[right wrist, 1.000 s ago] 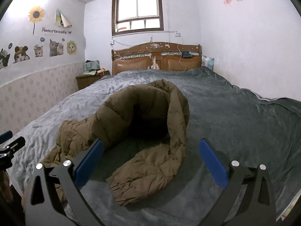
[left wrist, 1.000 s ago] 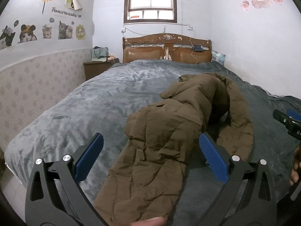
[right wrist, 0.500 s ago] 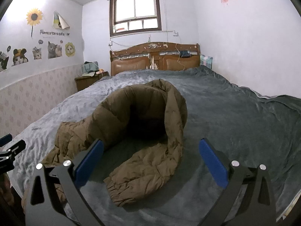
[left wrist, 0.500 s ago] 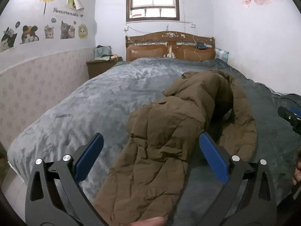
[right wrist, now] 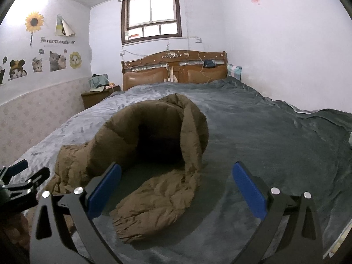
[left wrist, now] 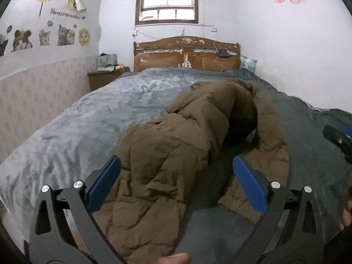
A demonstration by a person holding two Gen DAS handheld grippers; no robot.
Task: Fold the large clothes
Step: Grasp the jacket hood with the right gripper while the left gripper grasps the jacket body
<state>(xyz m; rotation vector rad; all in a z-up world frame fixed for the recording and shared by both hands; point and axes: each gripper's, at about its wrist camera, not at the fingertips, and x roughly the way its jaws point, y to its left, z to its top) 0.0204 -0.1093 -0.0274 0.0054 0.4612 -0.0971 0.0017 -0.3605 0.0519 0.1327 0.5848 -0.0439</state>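
Observation:
A brown padded coat lies crumpled on the grey bed cover; it also shows in the right wrist view, with a sleeve end near the front. My left gripper is open and empty, hovering over the coat's near part. My right gripper is open and empty, just above the sleeve. The left gripper shows at the left edge of the right wrist view, and the right gripper at the right edge of the left wrist view.
The bed fills the room up to a wooden headboard under a window. A nightstand with items stands at the back left. Walls run close along both sides of the bed.
Both grippers have shifted slightly toward the coat, so it looks a little nearer. The coat has not moved and both grippers stay open.

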